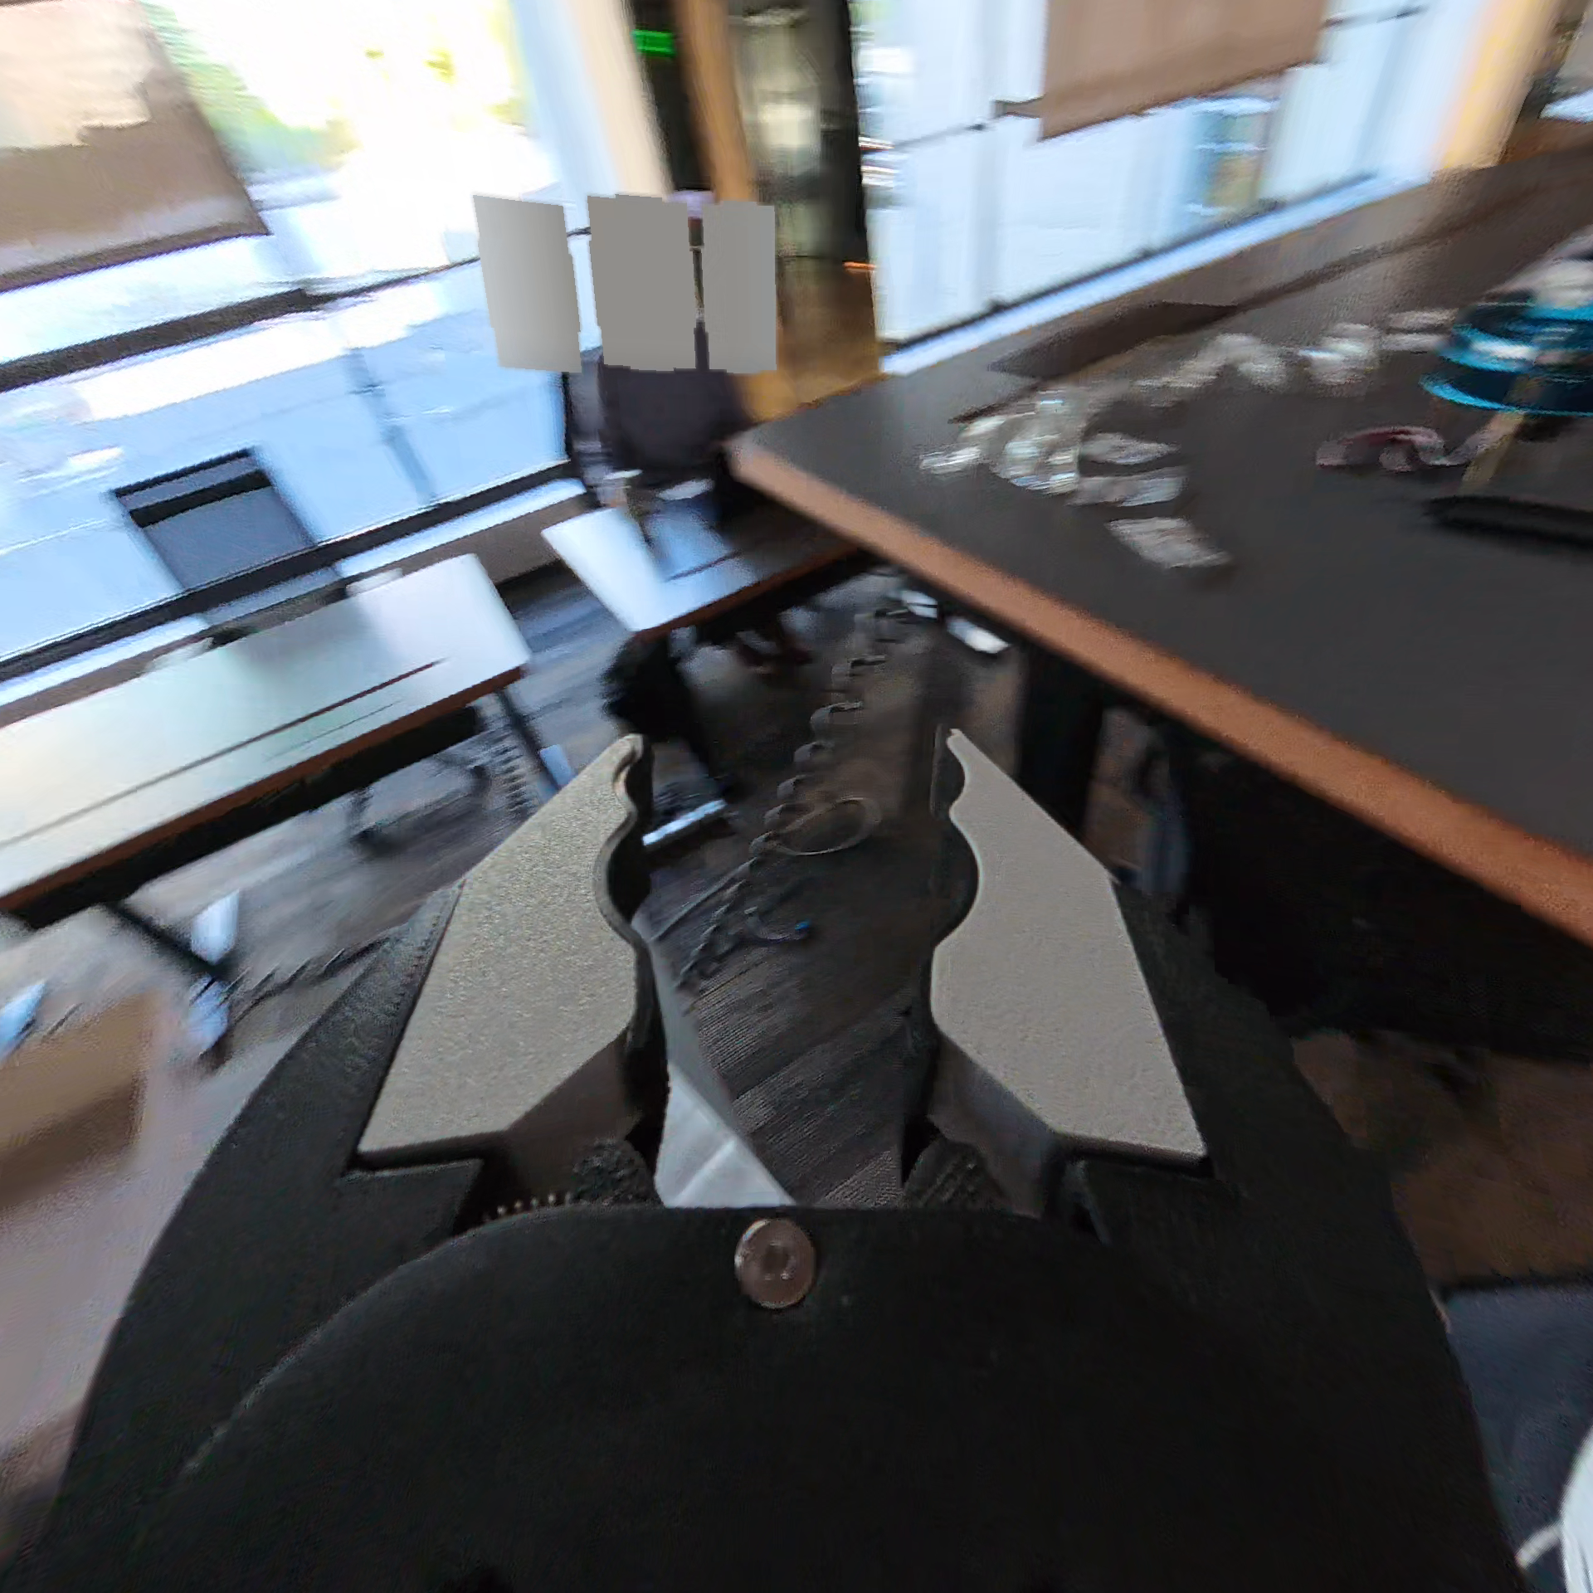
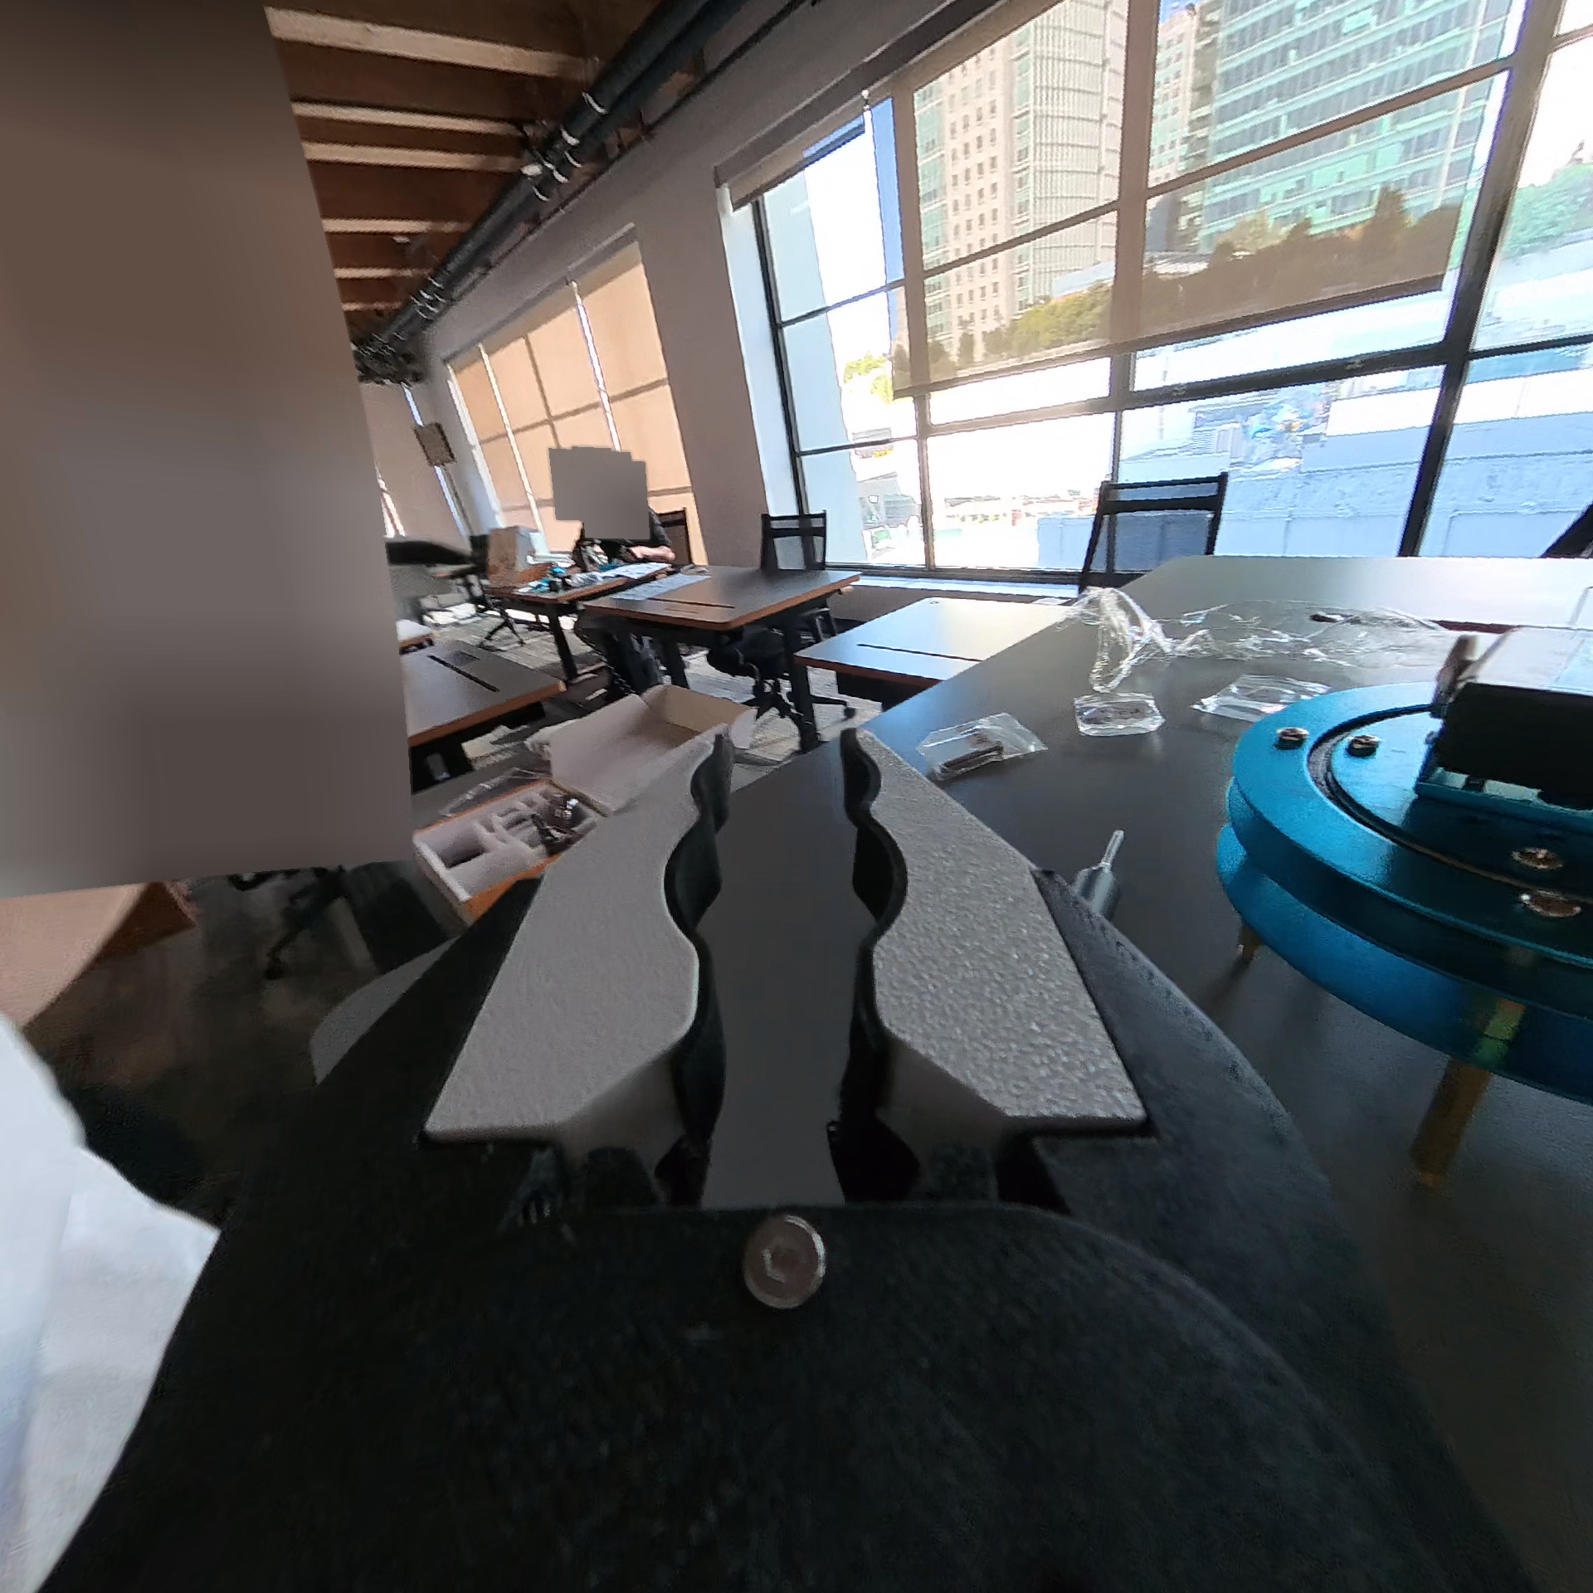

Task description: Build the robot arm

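The left gripper (image 1: pixel 789 750) is spread and holds nothing; it hangs over the floor (image 1: pixel 802 1034), beside the edge of the dark counter (image 1: pixel 1293 603). That view is blurred, so the clear scraps on the counter look like plastic bags (image 1: pixel 1043 448). The right gripper (image 2: pixel 786 746) is parted with a narrow gap, also holding nothing, above the counter (image 2: pixel 1077 810). Nearest to it lies a small metal tool bit (image 2: pixel 1099 875), just beside the blue round stand (image 2: pixel 1379 931). A small bag of screws (image 2: pixel 974 748) lies beyond.
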Available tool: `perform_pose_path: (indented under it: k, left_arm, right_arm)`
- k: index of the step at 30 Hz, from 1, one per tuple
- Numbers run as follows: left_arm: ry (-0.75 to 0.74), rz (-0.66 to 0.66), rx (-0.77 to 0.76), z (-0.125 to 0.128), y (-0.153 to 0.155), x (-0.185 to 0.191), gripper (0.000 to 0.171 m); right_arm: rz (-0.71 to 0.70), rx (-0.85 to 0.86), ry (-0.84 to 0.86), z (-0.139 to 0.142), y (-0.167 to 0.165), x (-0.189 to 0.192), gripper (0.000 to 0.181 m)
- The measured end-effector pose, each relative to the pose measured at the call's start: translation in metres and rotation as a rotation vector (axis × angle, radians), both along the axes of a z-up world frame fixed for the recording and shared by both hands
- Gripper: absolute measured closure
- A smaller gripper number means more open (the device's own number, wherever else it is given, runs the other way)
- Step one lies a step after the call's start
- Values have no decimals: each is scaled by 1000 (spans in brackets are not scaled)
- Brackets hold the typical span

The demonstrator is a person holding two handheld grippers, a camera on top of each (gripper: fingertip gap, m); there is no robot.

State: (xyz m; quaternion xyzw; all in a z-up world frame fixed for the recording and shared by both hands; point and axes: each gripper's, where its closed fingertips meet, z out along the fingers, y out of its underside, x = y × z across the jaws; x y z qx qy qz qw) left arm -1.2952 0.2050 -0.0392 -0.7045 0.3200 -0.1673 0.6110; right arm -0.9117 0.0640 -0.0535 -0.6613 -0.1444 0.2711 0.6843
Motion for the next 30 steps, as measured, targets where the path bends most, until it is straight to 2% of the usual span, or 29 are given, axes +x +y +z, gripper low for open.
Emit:
perform_pose_path:
  k: [3,6,8,11,15,17,19,22,26,30]
  left_arm:
    - [-133,269,13,-13,-76,-103,107]
    - [-209,459,33,-22,-161,-162,104]
    - [-207,555,25,-28,-212,-180,98]
    - [-244,658,4,-30,-285,-184,91]
    - [-392,671,-23,-32,-369,-178,96]
    - [-395,729,-44,-33,-395,-194,97]
    - [-405,725,-48,-23,-411,-205,96]
    - [-374,719,26,-2,-427,-224,97]
    - [-422,700,80,9,-442,-267,100]
    - [-407,740,52,1,-469,-348,97]
  right_arm:
    - [-39,25,-26,1,-1,1,152]
    - [-40,49,-41,3,-3,-1,151]
    - [0,64,-58,4,-7,-9,153]
    - [63,85,-124,2,-14,-25,154]
    - [157,112,-206,-1,-26,-51,155]
    - [209,114,-121,11,-36,-67,156]
    - [278,115,-11,31,-53,-87,156]
    - [292,158,-32,43,-68,-124,156]
    - [305,134,-159,30,-70,-194,155]
    - [330,33,-183,2,-55,-275,152]
